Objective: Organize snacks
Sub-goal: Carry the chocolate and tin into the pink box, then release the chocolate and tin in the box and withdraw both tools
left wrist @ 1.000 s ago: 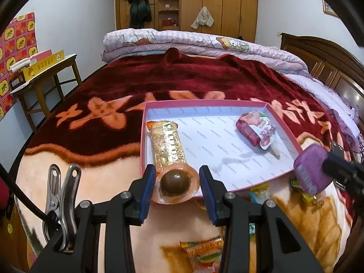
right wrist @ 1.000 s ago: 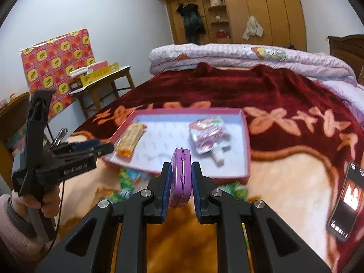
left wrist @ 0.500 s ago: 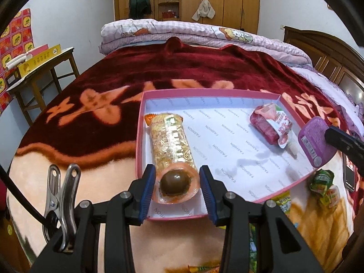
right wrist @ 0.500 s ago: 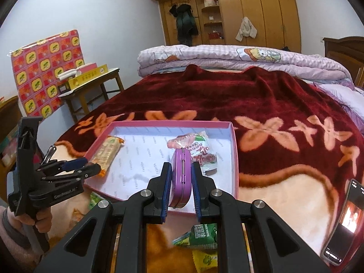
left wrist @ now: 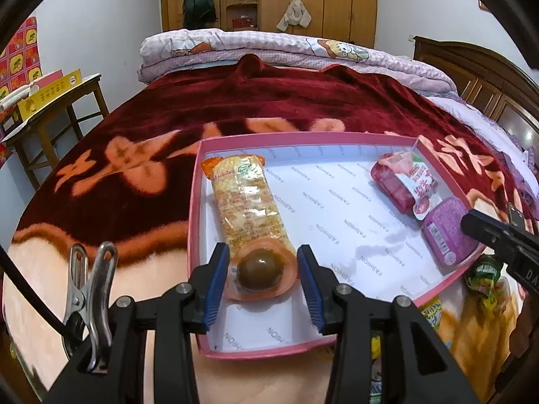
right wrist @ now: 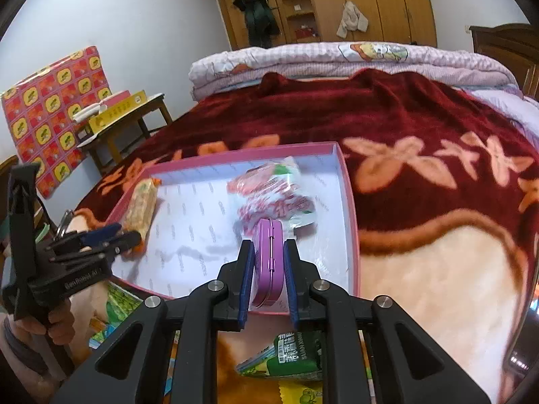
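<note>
With the left tool (left wrist: 263, 271) just opening around the egg pack (left wrist: 261, 270) in the tray (left wrist: 198, 202) and the right tool (right wrist: 267, 269) clamped on the tin (right wrist: 266, 262) over it, the edge-on tin may tip onto the red pouch (right wrist: 273, 198) when let go.

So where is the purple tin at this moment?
The purple tin stands on edge between the pads of the right gripper, over the near right corner of the pink tray, just in front of the red jelly pouch.
</note>
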`<state>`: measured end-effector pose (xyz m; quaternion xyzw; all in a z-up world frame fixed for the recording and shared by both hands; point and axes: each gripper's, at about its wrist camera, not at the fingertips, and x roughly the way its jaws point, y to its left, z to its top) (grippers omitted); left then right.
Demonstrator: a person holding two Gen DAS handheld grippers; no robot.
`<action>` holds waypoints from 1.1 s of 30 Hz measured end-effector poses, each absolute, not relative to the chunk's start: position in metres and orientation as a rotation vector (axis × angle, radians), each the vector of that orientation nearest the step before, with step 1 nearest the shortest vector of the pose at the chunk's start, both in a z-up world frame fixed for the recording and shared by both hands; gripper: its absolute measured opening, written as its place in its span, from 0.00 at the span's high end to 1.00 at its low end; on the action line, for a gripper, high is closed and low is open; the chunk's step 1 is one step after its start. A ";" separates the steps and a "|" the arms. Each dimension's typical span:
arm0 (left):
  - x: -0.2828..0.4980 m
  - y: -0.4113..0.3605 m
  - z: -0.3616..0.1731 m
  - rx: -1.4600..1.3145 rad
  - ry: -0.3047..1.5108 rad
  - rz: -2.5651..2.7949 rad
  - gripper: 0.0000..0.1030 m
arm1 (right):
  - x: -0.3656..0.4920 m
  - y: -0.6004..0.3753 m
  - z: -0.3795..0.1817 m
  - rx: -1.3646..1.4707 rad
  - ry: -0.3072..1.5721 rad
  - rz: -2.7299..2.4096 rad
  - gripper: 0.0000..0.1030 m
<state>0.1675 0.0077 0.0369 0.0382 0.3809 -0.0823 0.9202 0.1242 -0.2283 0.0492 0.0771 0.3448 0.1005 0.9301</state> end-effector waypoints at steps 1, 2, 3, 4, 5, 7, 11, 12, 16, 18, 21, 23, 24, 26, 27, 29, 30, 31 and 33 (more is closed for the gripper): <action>0.168 0.007 0.037 0.083 0.781 -0.167 0.57 | 0.124 -0.229 0.050 0.165 0.704 0.204 0.81; 0.169 0.006 0.037 0.088 0.779 -0.164 0.57 | 0.124 -0.229 0.050 0.171 0.702 0.202 0.81; 0.169 0.005 0.036 0.099 0.776 -0.161 0.57 | 0.124 -0.229 0.050 0.177 0.702 0.199 0.81; 0.169 0.004 0.036 0.106 0.774 -0.159 0.57 | 0.124 -0.230 0.050 0.180 0.704 0.195 0.81; 0.169 0.004 0.035 0.112 0.772 -0.157 0.57 | 0.124 -0.230 0.050 0.179 0.704 0.190 0.81; 0.172 0.003 0.035 0.116 0.770 -0.158 0.57 | 0.124 -0.230 0.049 0.176 0.704 0.182 0.81; 0.176 0.005 0.035 0.108 0.777 -0.162 0.57 | 0.124 -0.230 0.049 0.178 0.705 0.183 0.81; 0.177 0.005 0.035 0.109 0.779 -0.162 0.57 | 0.124 -0.230 0.049 0.178 0.705 0.184 0.81; 0.176 0.001 0.035 0.149 0.787 -0.159 0.56 | 0.121 -0.228 0.050 0.181 0.705 0.188 0.72; 0.174 -0.002 0.034 0.167 0.794 -0.151 0.55 | 0.118 -0.226 0.052 0.176 0.694 0.194 0.68; 0.170 0.000 0.035 0.145 0.799 -0.153 0.55 | 0.112 -0.222 0.057 0.155 0.671 0.202 0.64; 0.168 0.002 0.036 0.125 0.801 -0.159 0.55 | 0.108 -0.220 0.060 0.143 0.657 0.207 0.61; 0.166 0.003 0.038 0.120 0.801 -0.160 0.55 | 0.106 -0.218 0.062 0.139 0.652 0.211 0.60; 0.162 0.003 0.041 0.120 0.799 -0.157 0.55 | 0.103 -0.216 0.065 0.133 0.643 0.218 0.59; 0.160 0.004 0.043 0.122 0.798 -0.150 0.53 | 0.101 -0.216 0.066 0.132 0.639 0.219 0.59; 0.154 0.006 0.048 0.123 0.787 -0.139 0.51 | 0.098 -0.215 0.069 0.133 0.634 0.221 0.59; 0.151 0.007 0.051 0.122 0.778 -0.139 0.51 | 0.097 -0.215 0.069 0.133 0.633 0.221 0.59; 0.148 0.008 0.054 0.119 0.772 -0.141 0.51 | 0.095 -0.214 0.070 0.134 0.632 0.222 0.59; 0.141 0.010 0.060 0.112 0.759 -0.149 0.51 | 0.092 -0.213 0.071 0.134 0.631 0.225 0.59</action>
